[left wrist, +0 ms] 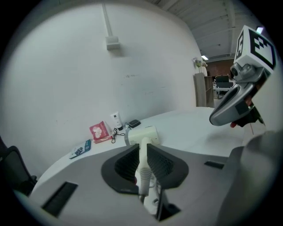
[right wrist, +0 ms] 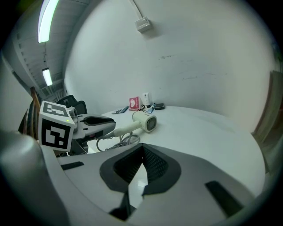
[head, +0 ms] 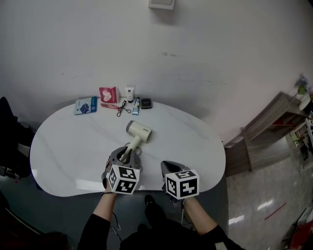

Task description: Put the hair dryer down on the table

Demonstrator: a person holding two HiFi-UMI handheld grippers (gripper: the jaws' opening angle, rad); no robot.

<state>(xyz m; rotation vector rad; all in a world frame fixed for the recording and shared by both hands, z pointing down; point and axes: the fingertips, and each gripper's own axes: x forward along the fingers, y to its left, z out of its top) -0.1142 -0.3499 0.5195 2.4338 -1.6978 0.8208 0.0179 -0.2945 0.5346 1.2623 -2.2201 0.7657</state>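
My left tongs (left wrist: 143, 149) are clamped on the handle of the hair dryer (head: 139, 131), its head near the middle of the white desk (head: 73, 146). I cannot tell whether it rests there. My right tongs (right wrist: 142, 152) are closed and empty. Release remains.

Place: an indoor workroom, more office or lab than home, with a table laid out like a dressing spot.
Walls: plain white wall (head: 195, 58) on the far side, with a small white box (head: 162, 4) mounted high.
Ceiling: tube lights (right wrist: 45, 17) overhead on the left.
Floor: glossy pale tiles (head: 264, 195) on the right.
Furniture: white rounded table (head: 73, 146); wooden shelf unit (head: 274, 119) far right; dark chair (head: 10, 132) on the left.
Table's far edge: blue packet (head: 85, 105), red packet (head: 108, 94), white tube (head: 129, 93), small dark case (head: 145, 103).
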